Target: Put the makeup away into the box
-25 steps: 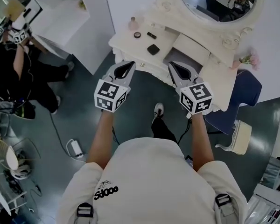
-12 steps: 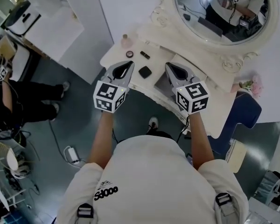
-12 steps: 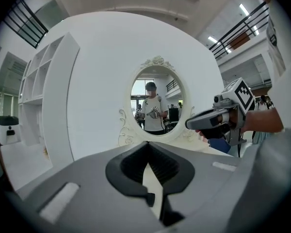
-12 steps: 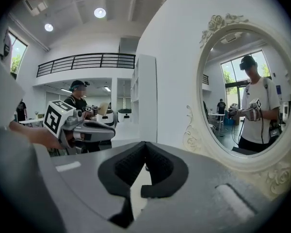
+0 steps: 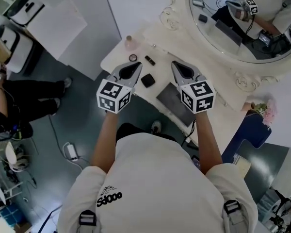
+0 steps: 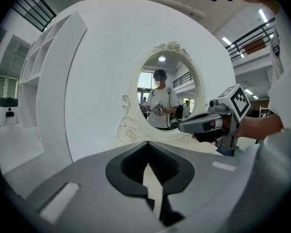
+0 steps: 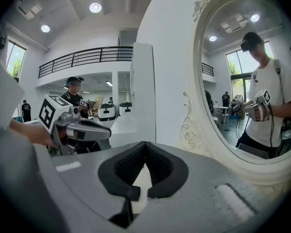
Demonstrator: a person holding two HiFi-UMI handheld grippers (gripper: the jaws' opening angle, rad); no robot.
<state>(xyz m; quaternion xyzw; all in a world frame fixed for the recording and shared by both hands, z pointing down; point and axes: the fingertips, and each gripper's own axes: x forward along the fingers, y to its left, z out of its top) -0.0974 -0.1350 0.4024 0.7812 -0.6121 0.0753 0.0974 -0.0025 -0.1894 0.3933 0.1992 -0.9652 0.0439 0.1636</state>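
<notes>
The left gripper (image 5: 131, 70) is hovering with its jaws pressed together and nothing between them, and the right gripper (image 5: 181, 70) is doing the same (both empty, so this looks like an approach rather than a carry). They are pointing side by side over the front edge of the ornate white dressing table (image 5: 117, 57), probably because the makeup is lying just ahead.

From the left gripper, a small black square compact (image 5: 148, 80) is sitting at four o'clock. A short dark lipstick tube (image 5: 150, 60) is at two, a little round pot (image 5: 133, 58) at twelve, and a pale pink bottle (image 5: 130, 42) beyond the pot. The dark grey rectangular box (image 5: 170, 100) is lying at six o'clock from the right gripper, partly beneath it. Every piece is waiting outside the box.
</notes>
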